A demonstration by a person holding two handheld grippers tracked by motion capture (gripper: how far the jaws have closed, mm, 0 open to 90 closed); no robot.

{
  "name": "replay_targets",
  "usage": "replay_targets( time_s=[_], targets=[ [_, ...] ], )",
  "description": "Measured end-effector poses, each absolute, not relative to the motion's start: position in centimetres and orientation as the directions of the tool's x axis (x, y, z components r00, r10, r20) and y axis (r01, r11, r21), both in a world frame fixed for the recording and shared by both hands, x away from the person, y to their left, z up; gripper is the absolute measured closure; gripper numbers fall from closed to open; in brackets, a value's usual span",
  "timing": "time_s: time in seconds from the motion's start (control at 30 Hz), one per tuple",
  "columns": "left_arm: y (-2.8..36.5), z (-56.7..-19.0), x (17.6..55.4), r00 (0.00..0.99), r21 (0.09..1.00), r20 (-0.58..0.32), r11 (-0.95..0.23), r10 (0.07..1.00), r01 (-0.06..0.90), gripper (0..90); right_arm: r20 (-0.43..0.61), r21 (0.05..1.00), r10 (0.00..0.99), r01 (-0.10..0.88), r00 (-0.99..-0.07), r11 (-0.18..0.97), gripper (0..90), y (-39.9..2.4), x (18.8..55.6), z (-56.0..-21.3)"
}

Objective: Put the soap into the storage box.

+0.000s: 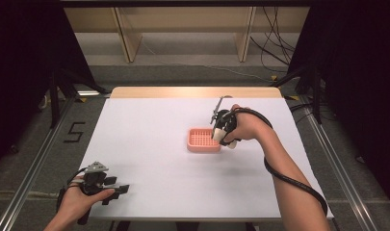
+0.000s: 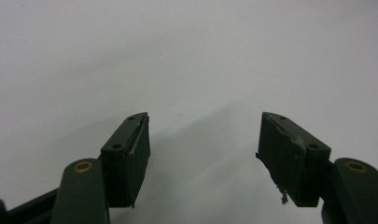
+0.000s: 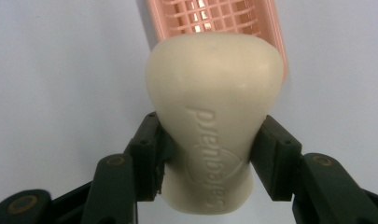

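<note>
right gripper [image 3: 207, 154] clamped on a soap bar [image 3: 214, 112] above the pink tray [image 1: 203, 140] — left gripper [image 2: 203, 154], jaws apart, rests on the white tabletop [image 1: 149, 144].

Layout of the desk [image 1: 149, 144] as seen from the high view. The right tongs [image 1: 220, 136] stand right of the desk's centre and grip a bar of soap [image 3: 214, 116] between their jaws. A slotted soap dish [image 1: 203, 140] lies on the desk just to the left of the right tongs; in the right gripper view the soap dish lies beyond the soap, its near end covered by the bar. The left tongs [image 1: 119, 190] rest at the near left corner of the desk, well apart from the right tongs and the soap dish, with bare desk before their parted jaws.
</note>
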State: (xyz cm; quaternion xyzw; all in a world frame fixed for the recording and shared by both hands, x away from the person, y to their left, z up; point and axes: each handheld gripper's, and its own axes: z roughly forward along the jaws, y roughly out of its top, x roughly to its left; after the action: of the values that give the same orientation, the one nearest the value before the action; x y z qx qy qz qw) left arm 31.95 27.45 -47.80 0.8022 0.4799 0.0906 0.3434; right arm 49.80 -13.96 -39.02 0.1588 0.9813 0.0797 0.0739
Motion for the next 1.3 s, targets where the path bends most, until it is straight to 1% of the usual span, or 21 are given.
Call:
replay_targets(
  time_s=[0.03, 0.1, 0.37, 0.53, 0.57, 0.63, 0.67, 0.7, 0.9, 1.13, 1.23, 1.27, 1.3],
  targets=[
    [27.3, -47.8, 31.9, 0.513, 0.643, -0.190, -0.289, 0.837, 0.710, 33.8, -0.120, 0.179, 0.340, 0.316, -0.933, 0.932, 50.4, -13.9, 49.7, -39.0],
    [27.4, -47.8, 31.9, 0.522, 0.639, -0.186, -0.301, 0.832, 0.708, 33.7, -0.121, 0.186, 0.317, 0.292, -0.941, 0.938, 50.4, -13.8, 49.9, -39.0],
    [27.5, -47.8, 31.9, 0.526, 0.637, -0.185, -0.306, 0.830, 0.708, 33.7, -0.123, 0.181, 0.321, 0.297, -0.939, 0.938, 50.4, -13.4, 50.0, -39.0],
    [27.4, -47.8, 31.9, 0.525, 0.637, -0.185, -0.306, 0.830, 0.708, 33.7, -0.128, 0.190, 0.290, 0.263, -0.948, 0.946, 50.4, -13.3, 50.3, -39.1],
    [27.4, -47.8, 31.9, 0.525, 0.637, -0.186, -0.306, 0.830, 0.708, 33.7, -0.133, 0.188, 0.291, 0.264, -0.948, 0.946, 50.4, -13.3, 50.3, -39.1],
    [27.4, -47.8, 31.9, 0.526, 0.637, -0.184, -0.307, 0.830, 0.707, 33.8, -0.120, 0.185, 0.331, 0.307, -0.936, 0.934, 50.4, -13.0, 50.0, -39.0],
    [27.4, -47.8, 31.9, 0.526, 0.637, -0.184, -0.307, 0.830, 0.707, 33.7, -0.120, 0.185, 0.331, 0.307, -0.936, 0.934, 50.4, -13.0, 50.0, -39.0],
    [27.4, -47.8, 31.9, 0.526, 0.637, -0.185, -0.306, 0.830, 0.708, 33.7, -0.125, 0.182, 0.303, 0.279, -0.945, 0.943, 50.4, -13.0, 50.2, -39.0],
    [27.4, -47.8, 31.9, 0.526, 0.637, -0.185, -0.306, 0.830, 0.708, 33.7, -0.131, 0.186, 0.318, 0.292, -0.939, 0.938, 50.4, -12.9, 50.1, -38.9],
    [27.4, -47.9, 32.0, 0.525, 0.644, -0.190, -0.299, 0.829, 0.704, 33.7, -0.136, 0.193, 0.281, 0.253, -0.950, 0.948, 50.4, -12.7, 50.6, -38.9],
    [27.4, -47.8, 32.0, 0.530, 0.643, -0.186, -0.305, 0.828, 0.703, 33.7, -0.132, 0.187, 0.297, 0.271, -0.946, 0.944, 50.4, -12.5, 50.5, -38.8],
    [27.4, -47.8, 32.0, 0.529, 0.643, -0.186, -0.305, 0.828, 0.703, 33.7, -0.139, 0.195, 0.274, 0.245, -0.952, 0.950, 50.4, -12.6, 50.7, -38.9],
    [27.4, -47.8, 32.0, 0.529, 0.643, -0.186, -0.305, 0.828, 0.703, 33.7, -0.139, 0.195, 0.274, 0.245, -0.952, 0.950, 50.4, -12.6, 50.7, -38.9]
  ],
)
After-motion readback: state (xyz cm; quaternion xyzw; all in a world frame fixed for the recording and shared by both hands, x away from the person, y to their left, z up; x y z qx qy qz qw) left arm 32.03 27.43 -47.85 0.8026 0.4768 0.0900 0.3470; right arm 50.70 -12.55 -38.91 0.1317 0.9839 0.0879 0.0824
